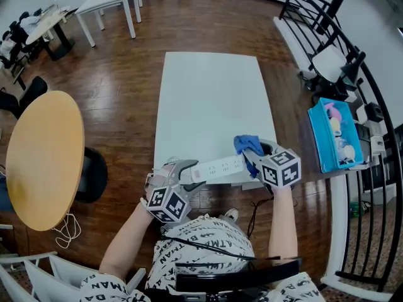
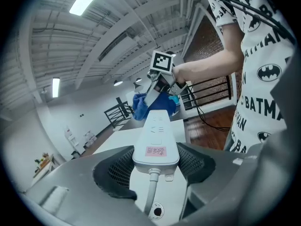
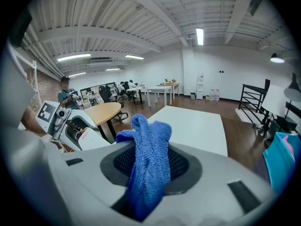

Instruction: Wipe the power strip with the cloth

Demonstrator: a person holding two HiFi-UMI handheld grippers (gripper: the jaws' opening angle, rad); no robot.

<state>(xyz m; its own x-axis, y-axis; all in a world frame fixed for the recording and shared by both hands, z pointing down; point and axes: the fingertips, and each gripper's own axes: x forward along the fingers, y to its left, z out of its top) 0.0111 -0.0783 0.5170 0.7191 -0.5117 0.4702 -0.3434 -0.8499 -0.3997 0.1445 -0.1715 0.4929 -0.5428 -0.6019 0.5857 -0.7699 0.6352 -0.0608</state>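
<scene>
- The left gripper [image 2: 155,166] is clamped across the cord end of the white power strip [image 2: 157,131], with one padded jaw on each long side. It holds the strip in the air over the near edge of the white counter [image 1: 208,99].
- The right gripper [image 3: 150,173] is clenched on a blue terry cloth [image 3: 149,135]. The cloth is bunched up, a fold sticking out past the jaws and the rest hanging below.
- In the left gripper view the cloth sits at the strip's far end and seems to touch it. I cannot tell whether it wraps that end.
- The strip looks like a stiff, light plastic bar with a smooth shell, so it could twist or slide in a side grip when rubbed hard. The hold near the cord [image 2: 151,192] leaves the socket face free, but the far end sticks out unsupported and will likely lever under pressure.
- The cloth is soft and limp and will fold away instead of pushing. I judge it works best pinched close to the working fold, with light strokes drawn along the strip's length.
- A pink label [image 2: 156,150] sits near the clamped end, and wiping could catch its edge.
</scene>
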